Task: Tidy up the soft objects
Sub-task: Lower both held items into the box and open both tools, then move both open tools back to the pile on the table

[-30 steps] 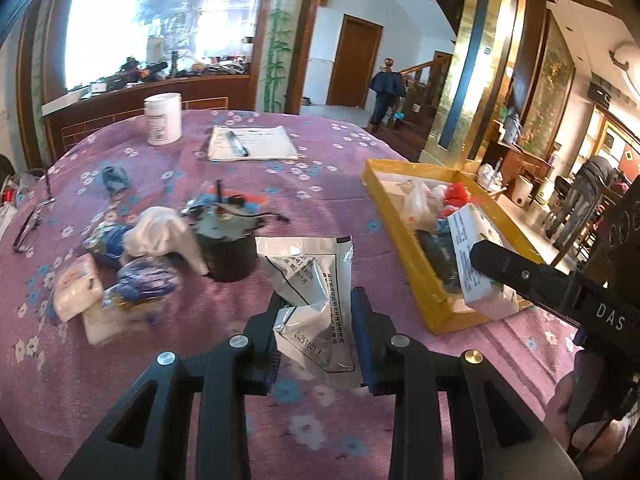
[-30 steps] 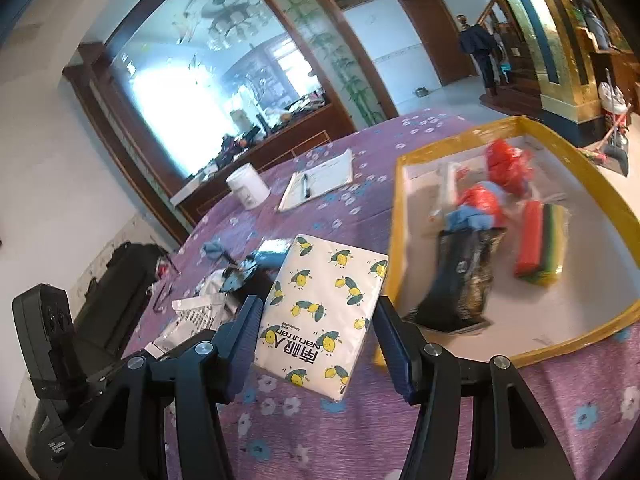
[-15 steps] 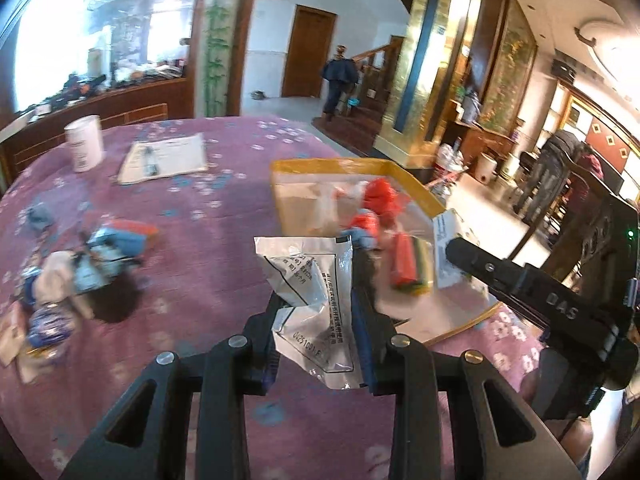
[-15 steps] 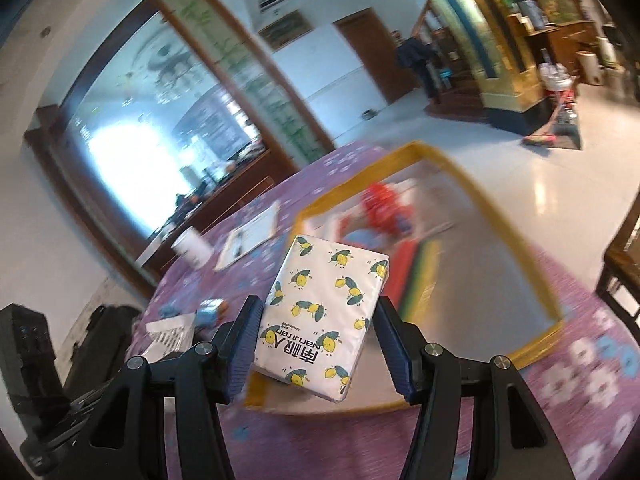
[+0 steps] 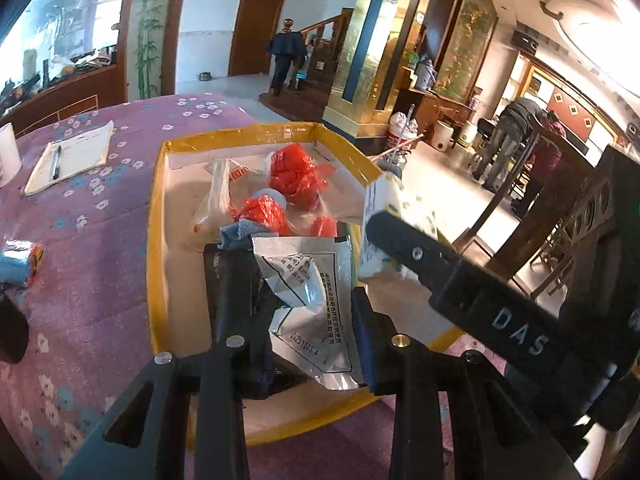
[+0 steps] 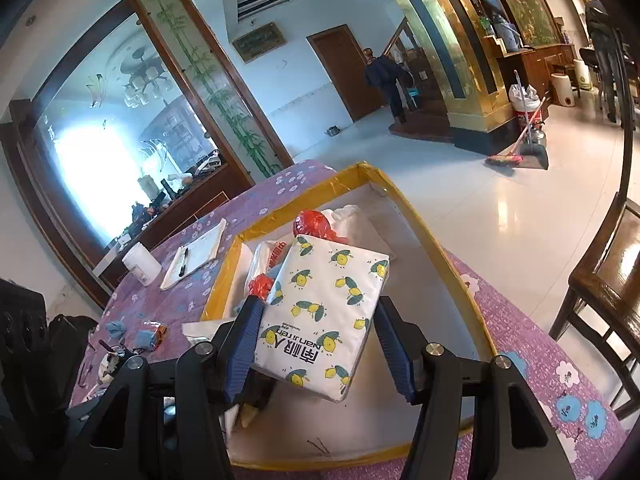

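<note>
One silver packet (image 5: pixel 308 300) was squeezed between the two fingers of the left gripper (image 5: pixel 314 334), low in the middle of the frame, over the yellow tray (image 5: pixel 157 240). One tissue pack with lemons (image 6: pixel 324 312) was clamped by the right gripper (image 6: pixel 316 344), also over the tray's middle. Two red bags (image 5: pixel 294 176) and one blue cloth (image 5: pixel 236 232) were seen inside the tray, and one notepad (image 5: pixel 72 156) with one pen (image 5: pixel 56 162) was seen at the upper left.

White tissue pack (image 6: pixel 326 312) printed with yellow lemons and green leaves; silver pouch (image 5: pixel 310 300) with black lettering; yellow-rimmed tray (image 5: pixel 156 216) holding red bags (image 5: pixel 296 172); purple counter (image 5: pixel 100 240) cloth dotted with white and blue flowers
</note>
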`<state>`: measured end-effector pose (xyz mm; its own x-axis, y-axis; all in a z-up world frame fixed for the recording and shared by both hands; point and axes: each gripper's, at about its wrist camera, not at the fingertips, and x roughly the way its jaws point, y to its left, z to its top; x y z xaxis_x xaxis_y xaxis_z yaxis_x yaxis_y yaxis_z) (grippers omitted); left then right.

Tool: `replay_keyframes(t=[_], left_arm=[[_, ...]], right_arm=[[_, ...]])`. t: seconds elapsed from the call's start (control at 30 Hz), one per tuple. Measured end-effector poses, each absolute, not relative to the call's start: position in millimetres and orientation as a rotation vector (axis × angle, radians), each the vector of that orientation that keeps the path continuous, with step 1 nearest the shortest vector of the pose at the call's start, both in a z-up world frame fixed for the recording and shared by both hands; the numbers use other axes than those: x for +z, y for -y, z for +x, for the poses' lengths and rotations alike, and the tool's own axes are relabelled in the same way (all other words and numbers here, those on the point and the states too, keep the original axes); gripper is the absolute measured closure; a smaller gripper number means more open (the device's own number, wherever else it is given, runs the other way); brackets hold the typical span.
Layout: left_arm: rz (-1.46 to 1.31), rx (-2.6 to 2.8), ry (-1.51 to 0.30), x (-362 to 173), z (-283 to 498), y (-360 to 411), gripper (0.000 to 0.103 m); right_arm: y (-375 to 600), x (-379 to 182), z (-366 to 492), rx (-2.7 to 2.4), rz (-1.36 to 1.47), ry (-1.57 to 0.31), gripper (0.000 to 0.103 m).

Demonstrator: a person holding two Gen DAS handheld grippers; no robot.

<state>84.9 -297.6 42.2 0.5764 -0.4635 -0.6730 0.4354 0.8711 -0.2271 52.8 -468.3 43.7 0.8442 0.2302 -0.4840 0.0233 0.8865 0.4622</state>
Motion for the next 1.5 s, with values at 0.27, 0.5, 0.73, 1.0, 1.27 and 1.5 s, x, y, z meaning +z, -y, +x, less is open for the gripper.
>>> replay_keyframes(t=[0.27, 0.5, 0.73, 1.0, 1.27, 1.5], left_arm=[[-0.037, -0.545, -0.822, 34.5, 87.6, 298.3, 0.072], [-0.002, -0.536, -0.797, 34.3, 81.8, 304.1, 0.060], [0.016, -0.530, -0.751, 39.0, 75.7, 304.4, 0.049], [0.033, -0.504, -0.712, 43.6, 70.7, 302.8, 0.048], [0.075, -0.430, -0.639, 54.7, 58.6, 298.5, 0.042], [0.073, -0.400, -0.618, 77.3, 36.1, 283.0, 0.033]], right_arm=[[461.0, 37.3, 65.4, 0.091, 0.429, -0.612, 0.040], [464.8, 38.0, 61.5, 0.107, 0.467, -0.584, 0.040], [470.2, 39.9, 55.8, 0.103, 0.492, -0.559, 0.040], [469.7, 43.0, 52.7, 0.097, 0.480, -0.540, 0.040], [467.3, 46.5, 49.7, 0.100, 0.465, -0.516, 0.040], [466.3, 46.4, 48.3, 0.098, 0.463, -0.513, 0.035]])
